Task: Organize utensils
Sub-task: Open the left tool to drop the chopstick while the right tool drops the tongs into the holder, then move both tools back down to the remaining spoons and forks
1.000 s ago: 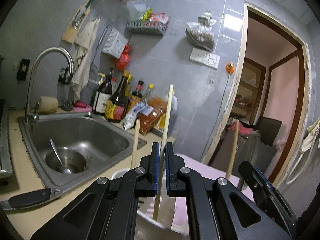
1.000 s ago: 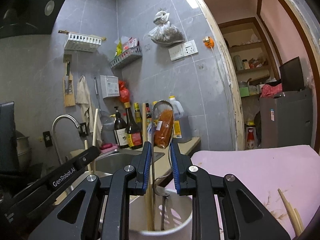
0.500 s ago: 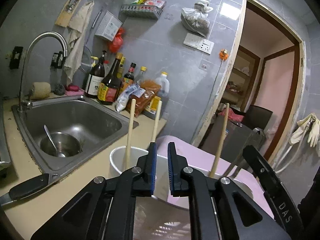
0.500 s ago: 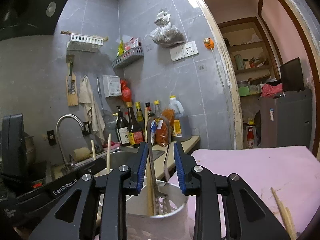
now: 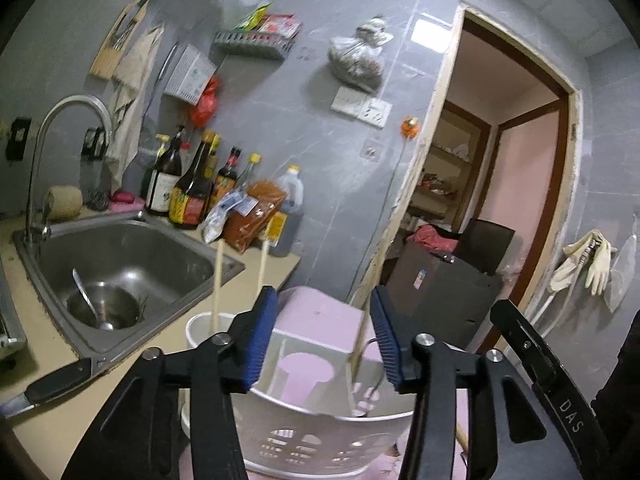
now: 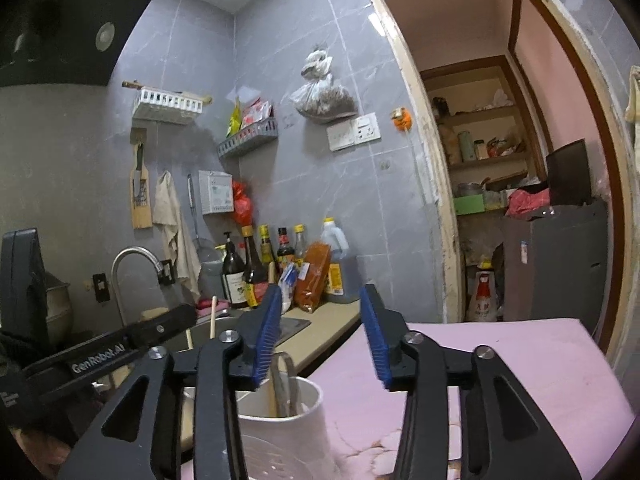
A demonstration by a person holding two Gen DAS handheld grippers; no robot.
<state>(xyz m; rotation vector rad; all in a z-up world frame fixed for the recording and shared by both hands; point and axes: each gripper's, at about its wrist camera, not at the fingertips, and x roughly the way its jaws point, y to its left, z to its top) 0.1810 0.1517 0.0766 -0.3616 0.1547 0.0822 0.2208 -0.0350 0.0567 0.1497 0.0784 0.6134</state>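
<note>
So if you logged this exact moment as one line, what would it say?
left gripper: open, just opened, empty | right gripper: open, just opened, empty | chopsticks, strainer handle: standing in white holder

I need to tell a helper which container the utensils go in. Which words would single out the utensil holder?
Find the steel sink set in the beige counter, then look just right of it, where a pink surface begins. The utensil holder stands there: a white plastic tub with cut-out holes and upright wooden sticks in it, unlike the dark bottles against the wall.
</note>
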